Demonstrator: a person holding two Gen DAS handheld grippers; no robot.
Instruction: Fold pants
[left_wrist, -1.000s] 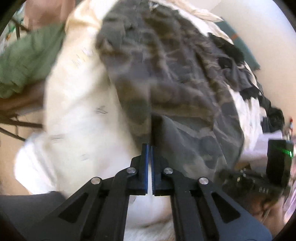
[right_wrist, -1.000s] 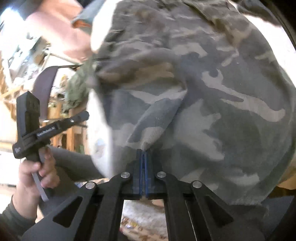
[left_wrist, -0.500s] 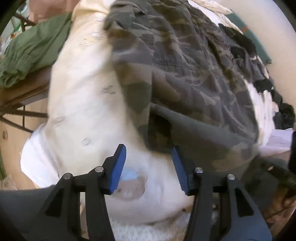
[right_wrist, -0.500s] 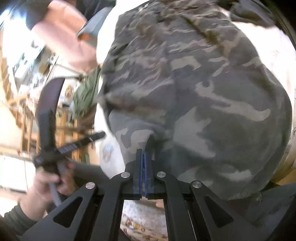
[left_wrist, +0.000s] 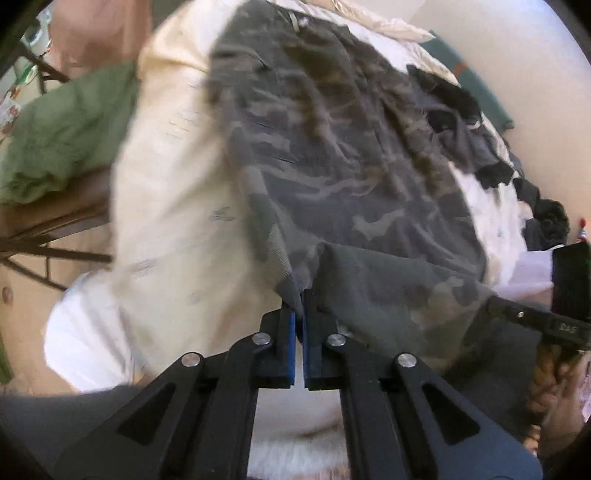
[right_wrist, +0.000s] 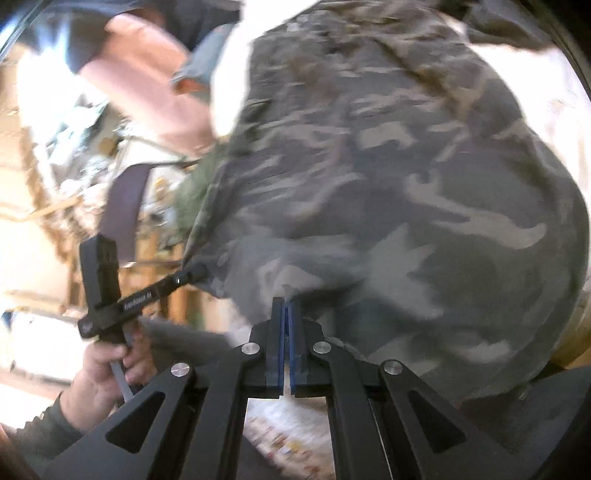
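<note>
The left gripper (left_wrist: 299, 306), a black two-finger tool with blue pads, points steeply downward; its jaws have just been closing and now stand pinched together on a fold of camouflage cloth caught between the pads. In the right wrist view the same tool shows at the left edge, its black handle gripped by the person's left hand (right_wrist: 107, 373), fingers wrapped around the grip and trigger, a dark sleeve at the wrist. The right gripper (right_wrist: 287, 308), of the same black build with blue pads, slants downward with its jaws clamped on an edge of the same cloth.
</note>
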